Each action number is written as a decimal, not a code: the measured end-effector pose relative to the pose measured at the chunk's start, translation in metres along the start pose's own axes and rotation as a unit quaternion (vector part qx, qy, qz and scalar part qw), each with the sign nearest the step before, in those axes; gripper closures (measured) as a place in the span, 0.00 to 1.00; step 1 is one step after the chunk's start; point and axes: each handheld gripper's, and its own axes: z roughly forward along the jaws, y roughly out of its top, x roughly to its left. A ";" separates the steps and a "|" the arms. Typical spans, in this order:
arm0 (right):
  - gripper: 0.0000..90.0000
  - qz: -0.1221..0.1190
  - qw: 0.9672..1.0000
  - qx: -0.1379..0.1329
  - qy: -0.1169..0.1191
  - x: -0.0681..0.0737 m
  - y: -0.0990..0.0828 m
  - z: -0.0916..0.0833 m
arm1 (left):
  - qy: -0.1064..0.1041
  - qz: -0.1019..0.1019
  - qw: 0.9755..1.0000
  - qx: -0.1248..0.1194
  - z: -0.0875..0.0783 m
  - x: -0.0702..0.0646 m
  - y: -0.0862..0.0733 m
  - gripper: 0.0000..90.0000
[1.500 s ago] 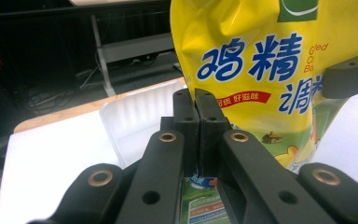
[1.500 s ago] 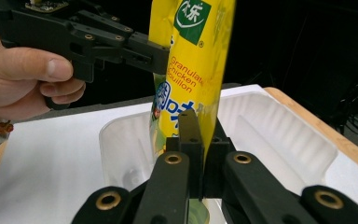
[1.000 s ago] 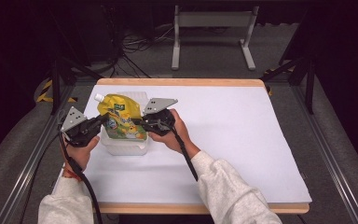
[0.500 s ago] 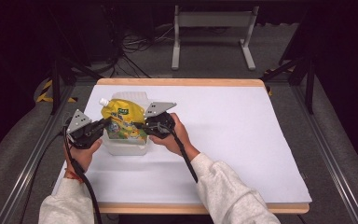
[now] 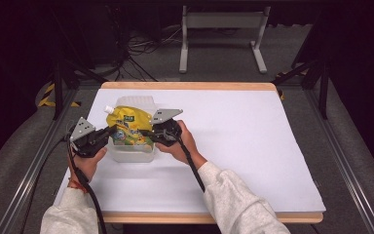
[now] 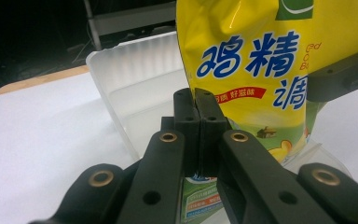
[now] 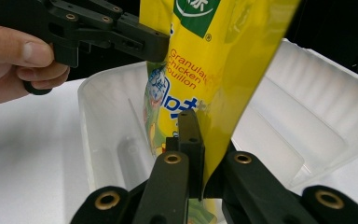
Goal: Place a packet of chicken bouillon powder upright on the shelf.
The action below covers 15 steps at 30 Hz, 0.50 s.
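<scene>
Both tongs, left (image 5: 111,130) and right (image 5: 145,131), I keep clamped on the yellow pouch (image 5: 124,124) over the clear tub (image 5: 131,155), left of frame centre.

Printed on the yellow pouch (image 6: 242,60) in big blue characters: "鸡精", with a red banner below toward 6 o'clock, too small to read. On its other face (image 7: 200,70), red lettering: "Granulated Chicken Bouillon", partly cut off.

Desk (image 5: 233,146): white top, wooden edge.
Stand (image 5: 221,29): grey, beyond desk.
Cables (image 5: 141,46): on floor.
</scene>
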 end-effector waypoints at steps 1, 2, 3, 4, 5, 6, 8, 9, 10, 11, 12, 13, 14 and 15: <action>1.00 0.000 1.000 0.000 0.000 0.000 0.000 0.000 | 0.001 0.002 1.000 0.000 0.000 0.000 0.000 0.99; 1.00 0.000 1.000 0.000 0.000 0.000 0.000 0.000 | 0.001 0.002 1.000 0.000 0.000 0.000 0.000 0.99; 1.00 0.001 1.000 0.001 0.000 0.000 -0.001 0.000 | 0.001 0.002 1.000 0.001 0.000 -0.001 0.001 0.99; 0.99 0.000 1.000 0.001 -0.001 0.000 -0.001 0.000 | 0.002 0.003 1.000 0.000 0.000 -0.001 0.000 0.99; 0.99 -0.002 1.000 0.004 -0.002 0.000 -0.002 0.000 | 0.002 0.004 1.000 0.000 0.000 -0.001 0.001 0.99; 0.99 -0.003 1.000 0.007 -0.004 0.000 -0.002 0.000 | 0.001 0.003 1.000 0.000 0.000 -0.001 0.000 0.99; 0.98 -0.003 1.000 0.010 -0.005 0.000 -0.004 0.000 | 0.001 0.004 1.000 0.001 -0.001 -0.001 0.000 0.99; 0.98 -0.004 1.000 0.011 -0.005 -0.001 -0.004 -0.001 | 0.003 0.005 1.000 0.001 -0.001 -0.001 0.001 0.99; 0.97 -0.003 1.000 0.011 -0.005 -0.001 -0.005 -0.001 | 0.003 0.003 1.000 0.003 -0.001 -0.001 0.000 0.99; 0.97 -0.004 1.000 0.012 -0.007 -0.001 -0.005 -0.002 | 0.003 0.002 1.000 0.002 -0.002 -0.001 0.000 0.99; 0.96 -0.005 1.000 0.014 -0.008 -0.001 -0.005 -0.003 | 0.004 0.005 1.000 0.002 -0.002 -0.001 0.000 0.99; 0.96 -0.006 1.000 0.014 -0.009 -0.001 -0.005 -0.004 | 0.004 0.006 1.000 0.002 -0.002 -0.001 0.000 0.99; 0.96 -0.007 1.000 0.014 -0.009 -0.001 -0.006 -0.005 | 0.004 0.005 1.000 0.002 -0.002 -0.001 0.000 0.98; 0.96 -0.007 1.000 0.014 -0.011 -0.001 -0.005 -0.006 | 0.004 0.004 1.000 0.001 -0.002 -0.001 0.000 0.98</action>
